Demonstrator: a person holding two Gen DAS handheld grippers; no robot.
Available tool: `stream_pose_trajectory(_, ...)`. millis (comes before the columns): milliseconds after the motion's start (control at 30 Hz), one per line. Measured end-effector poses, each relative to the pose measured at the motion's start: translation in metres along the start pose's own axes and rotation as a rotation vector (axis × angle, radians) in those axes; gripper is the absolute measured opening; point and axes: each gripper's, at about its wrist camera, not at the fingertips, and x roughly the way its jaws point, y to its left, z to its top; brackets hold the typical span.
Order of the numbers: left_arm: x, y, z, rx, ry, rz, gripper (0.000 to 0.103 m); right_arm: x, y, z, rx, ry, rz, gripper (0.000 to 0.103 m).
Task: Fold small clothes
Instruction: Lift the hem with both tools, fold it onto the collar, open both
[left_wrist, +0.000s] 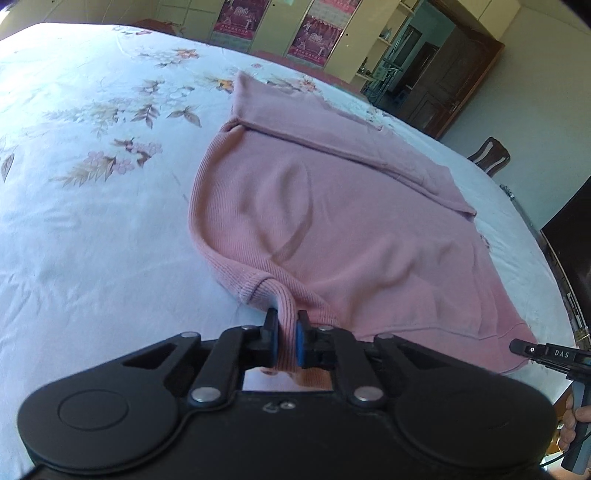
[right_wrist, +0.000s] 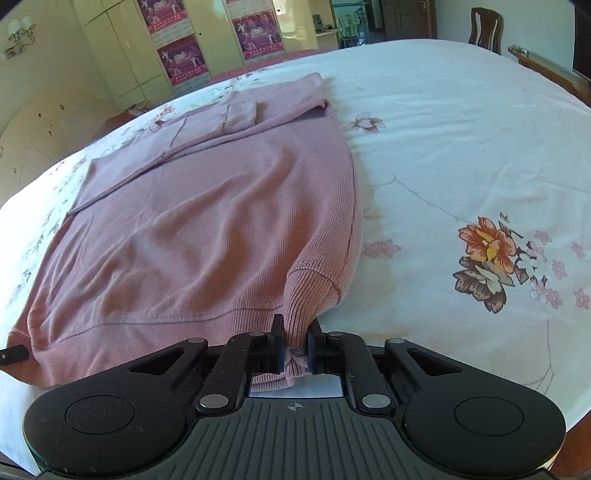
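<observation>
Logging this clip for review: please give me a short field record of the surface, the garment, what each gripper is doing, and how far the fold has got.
surface: floral bedsheet
garment: pink sweater, lying flat, sleeves already folded across the far end
left gripper: jaws shut on ribbed hem corner
right gripper: jaws shut on opposite ribbed hem corner
fold stage: both near corners pinched, body not yet folded over
background: wardrobe, wooden chair
</observation>
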Motion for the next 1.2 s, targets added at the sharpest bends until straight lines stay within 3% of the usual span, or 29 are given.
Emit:
stream_pose_trajectory(333, 0.004, -0.022, 0.072, 0.012, -0.186, -0.027, 0.007, -0.002, 0.004, 0.071, 0.046, -0.140, 0.103, 0.010)
stream_pose_trajectory(667, 0.067, -0.031, 0.170, -0.018, -0.286, -0.009, 0.007, 0.063, 0.006, 0.185, 0.104, -0.222, 0.168, 0.010)
stream_pose_trajectory(967, 0.147, -0.030, 0.245, -0.058, -0.278, 0.055, 0.007, 0.153, 0.004, 0.272, 0.161, -0.182, 0.190, 0.010)
stream_pose_trajectory(1200, 0.207, -0.024, 0.278, -0.070, -0.219, 0.146, 0.007, 0.217, -0.008, 0.308, 0.231, -0.111, 0.178, 0.010)
